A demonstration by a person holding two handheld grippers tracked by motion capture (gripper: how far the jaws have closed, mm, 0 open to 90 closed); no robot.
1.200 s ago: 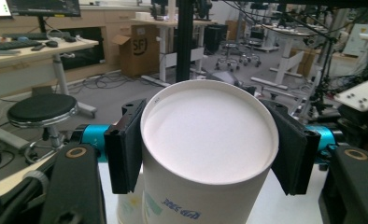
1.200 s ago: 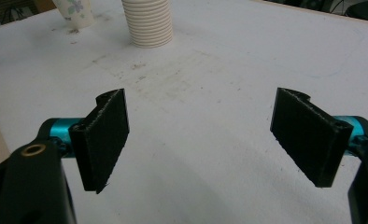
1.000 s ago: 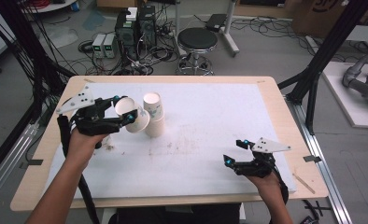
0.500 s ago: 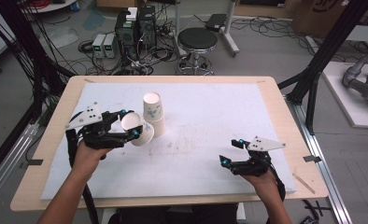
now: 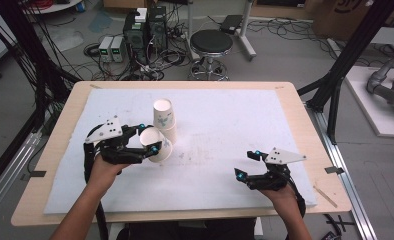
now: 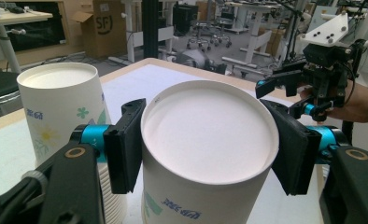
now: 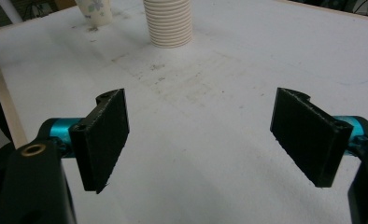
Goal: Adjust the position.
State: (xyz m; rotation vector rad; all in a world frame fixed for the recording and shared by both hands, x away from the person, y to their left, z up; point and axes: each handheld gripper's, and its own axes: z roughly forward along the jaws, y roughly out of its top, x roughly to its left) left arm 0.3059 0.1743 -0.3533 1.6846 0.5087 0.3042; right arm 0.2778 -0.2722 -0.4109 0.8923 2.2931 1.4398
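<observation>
Wooden desk (image 5: pixel 290 95), top almost fully covered by a white mat (image 5: pixel 235 125) with grey scuffs near the middle. One cup stack (image 5: pixel 165 120) stands on the mat, left of centre. Mat's right half is bare.

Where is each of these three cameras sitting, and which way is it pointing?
High view: above the table's near edge, looking forward and down; both forearms show.
Left gripper view: rides the left tongs, facing the white paper cup they clamp.
Right gripper view: rides the open right tongs, facing the bare white mat.
All share the ribbed white cup stack.
</observation>
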